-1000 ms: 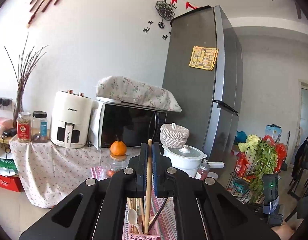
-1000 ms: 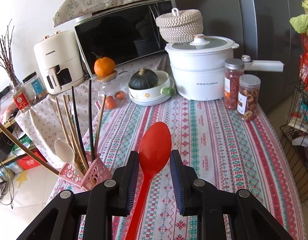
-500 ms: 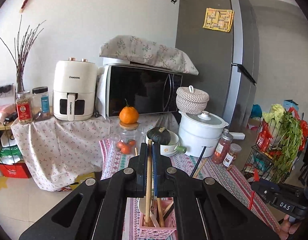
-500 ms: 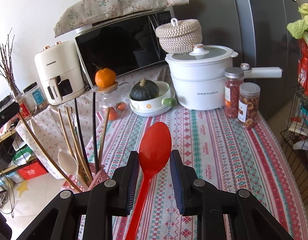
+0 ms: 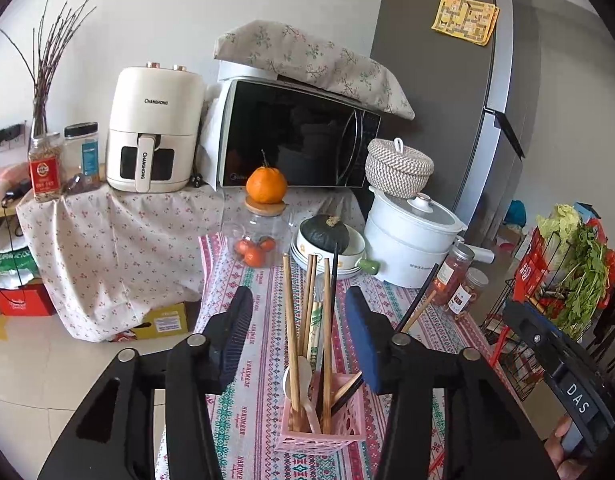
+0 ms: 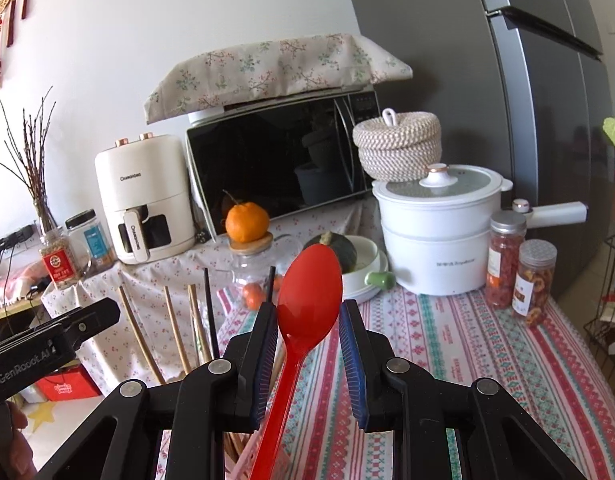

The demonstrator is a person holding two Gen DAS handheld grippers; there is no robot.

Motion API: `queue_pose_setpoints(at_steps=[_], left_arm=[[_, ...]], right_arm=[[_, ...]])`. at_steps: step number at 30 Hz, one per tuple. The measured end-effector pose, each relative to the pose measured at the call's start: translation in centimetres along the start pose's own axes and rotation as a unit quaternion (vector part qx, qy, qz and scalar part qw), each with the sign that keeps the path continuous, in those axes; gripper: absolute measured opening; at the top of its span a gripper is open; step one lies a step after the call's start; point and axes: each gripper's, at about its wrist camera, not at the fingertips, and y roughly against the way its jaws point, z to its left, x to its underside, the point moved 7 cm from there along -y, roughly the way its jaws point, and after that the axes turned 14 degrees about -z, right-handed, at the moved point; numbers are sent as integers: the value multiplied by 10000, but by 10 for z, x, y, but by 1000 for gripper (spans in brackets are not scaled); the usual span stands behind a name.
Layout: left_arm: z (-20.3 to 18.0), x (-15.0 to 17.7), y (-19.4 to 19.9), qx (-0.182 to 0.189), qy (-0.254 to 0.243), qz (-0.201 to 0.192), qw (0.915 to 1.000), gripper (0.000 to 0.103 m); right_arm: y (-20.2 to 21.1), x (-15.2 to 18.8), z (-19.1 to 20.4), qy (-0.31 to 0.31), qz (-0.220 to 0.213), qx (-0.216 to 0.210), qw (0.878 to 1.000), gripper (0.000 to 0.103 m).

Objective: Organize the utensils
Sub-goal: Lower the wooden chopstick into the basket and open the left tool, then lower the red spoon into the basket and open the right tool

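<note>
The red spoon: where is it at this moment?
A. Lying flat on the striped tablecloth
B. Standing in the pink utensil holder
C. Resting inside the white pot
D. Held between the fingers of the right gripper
D: in the right wrist view the red spoon sits between the fingers of the right gripper, bowl forward, not yet in the pink utensil holder.

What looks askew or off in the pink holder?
Mostly tidy. In the pink holder, one black chopstick and a wooden one beside it lean far right while the rest stand nearly upright. Nothing is spilled or broken. The red spoon is not in yet.
</note>
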Motion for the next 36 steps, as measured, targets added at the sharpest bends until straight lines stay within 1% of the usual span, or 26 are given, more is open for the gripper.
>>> queue_pose_setpoints(at_steps=[2, 5, 7, 11, 13, 14, 17, 21, 24, 25, 26, 27, 28, 29, 31, 34, 36], left_arm=[[7, -1, 6, -46, 32, 45, 10000, 68], [22, 10, 11, -248, 20, 348, 9991, 76], [35, 24, 11, -424, 75, 727, 9964, 77], [60, 57, 11, -673, 352, 1411, 9871, 78], [68, 72, 9, -728, 390, 1715, 9817, 78], [71, 77, 8, -743, 388, 1801, 9801, 78], [78, 86, 9, -807, 334, 1929, 9773, 78], [81, 88, 10, -787, 329, 1969, 9767, 78], [78, 86, 10, -746, 308, 1945, 9776, 79], [76, 86, 10, -724, 279, 1947, 9778, 81], [74, 86, 9, -702, 256, 1957, 9778, 84], [72, 86, 9, -681, 245, 1974, 9776, 86], [71, 87, 9, -687, 243, 1988, 9773, 88], [70, 87, 10, -716, 229, 2005, 9768, 89], [66, 89, 12, -766, 150, 2047, 9757, 92], [58, 86, 16, -860, -45, 1952, 9770, 98], [50, 83, 22, -943, -300, 1849, 9778, 102]], right_arm=[[-6, -2, 8, 87, -143, 58, 9998, 29], [-15, -4, 21, 195, -333, 142, 9992, 29], [-20, -4, 29, 273, -461, 225, 9983, 29], [-29, 1, 42, 606, -683, 397, 9950, 29], [-35, 8, 48, 821, -703, 486, 9930, 29], [-38, 12, 50, 876, -668, 508, 9926, 29], [-45, 25, 53, 969, -536, 571, 9922, 29], [-50, 37, 54, 1084, -388, 613, 9915, 29], [-51, 47, 55, 1129, -187, 502, 9922, 30], [-51, 48, 56, 1152, -98, 433, 9924, 33], [-50, 49, 57, 1152, -35, 343, 9927, 42], [-47, 47, 57, 1117, -21, 241, 9934, 48], [-42, 43, 58, 1060, -35, 142, 9943, 55], [-37, 39, 57, 1002, -41, 58, 9949, 59], [-28, 31, 52, 864, 30, -35, 9962, 63], [-15, 25, 37, 579, 328, -143, 9977, 72], [-9, 23, 23, 547, 564, -58, 9969, 76]])
